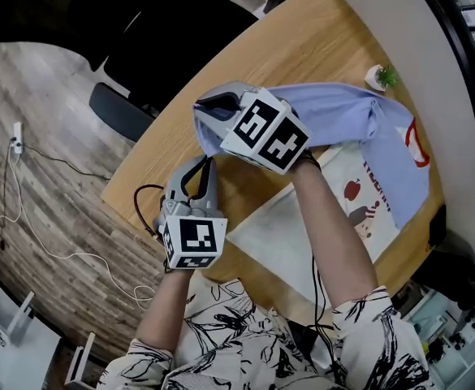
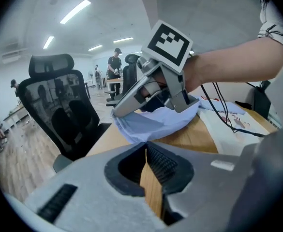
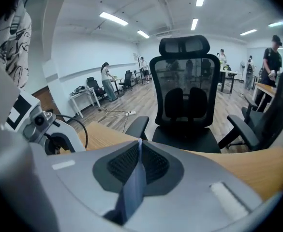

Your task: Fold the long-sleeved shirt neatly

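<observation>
Looking at this one, the right tongs (image 3: 140, 146) are clamped on a thin fold of the pale blue shirt (image 1: 343, 108), holding that edge up off the tabletop (image 1: 302, 47). The left tongs (image 2: 145, 149) are pressed together too, but I only see wood through the sliver between them, no cloth. I'd say that side has grabbed nothing. The rest of the shirt trails off to the right of the right tongs, and its near edge hangs just ahead of the left tips.

My take on doing this step well: get a second pinch before carrying anything. Spread the left tongs and bite the same edge a little along from the right pair. Then hold both at one height so the edge runs straight and taut. One corner alone will likely drag the cloth into a rope. Lay it over slowly, edge to edge.

Writing-wise, a white panel (image 1: 359, 210) right of the right tongs has red apple-ish pictures and some dark lettering, too small to read. No brand I can make out. The marker cubes (image 1: 265, 132) carry only black-and-white squares.
</observation>
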`<act>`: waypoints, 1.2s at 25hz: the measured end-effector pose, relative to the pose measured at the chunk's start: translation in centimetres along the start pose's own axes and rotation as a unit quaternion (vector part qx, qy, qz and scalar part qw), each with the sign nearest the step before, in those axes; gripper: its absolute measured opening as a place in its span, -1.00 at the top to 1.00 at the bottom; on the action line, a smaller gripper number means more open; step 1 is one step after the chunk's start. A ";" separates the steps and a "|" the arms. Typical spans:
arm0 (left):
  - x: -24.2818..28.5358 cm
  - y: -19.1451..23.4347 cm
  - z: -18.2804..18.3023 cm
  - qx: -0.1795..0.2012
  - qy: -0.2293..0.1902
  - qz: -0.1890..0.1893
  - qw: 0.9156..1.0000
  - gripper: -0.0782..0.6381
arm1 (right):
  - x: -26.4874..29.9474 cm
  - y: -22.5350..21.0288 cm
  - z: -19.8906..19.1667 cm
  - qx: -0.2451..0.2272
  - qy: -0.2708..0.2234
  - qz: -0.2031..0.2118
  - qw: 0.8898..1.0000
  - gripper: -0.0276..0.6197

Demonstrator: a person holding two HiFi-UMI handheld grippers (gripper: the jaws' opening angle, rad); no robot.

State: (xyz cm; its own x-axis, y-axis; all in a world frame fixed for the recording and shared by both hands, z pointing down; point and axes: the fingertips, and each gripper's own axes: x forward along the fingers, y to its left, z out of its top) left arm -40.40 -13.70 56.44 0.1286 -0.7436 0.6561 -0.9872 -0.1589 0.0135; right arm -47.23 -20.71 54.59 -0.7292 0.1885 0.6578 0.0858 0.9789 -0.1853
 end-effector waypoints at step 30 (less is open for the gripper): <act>-4.6 -7.4 38.7 0.200 -0.252 -0.036 0.946 0.74 | -38.4 -11.7 13.2 0.083 -0.272 -0.275 0.919 0.82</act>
State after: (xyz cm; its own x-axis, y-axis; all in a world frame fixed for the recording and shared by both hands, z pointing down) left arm -30.03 -34.30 24.11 0.3229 -0.9204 0.2204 -0.8722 -0.3798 -0.3082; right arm -29.21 -40.40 21.82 -0.8663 -0.4424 0.2321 -0.4689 0.8803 -0.0720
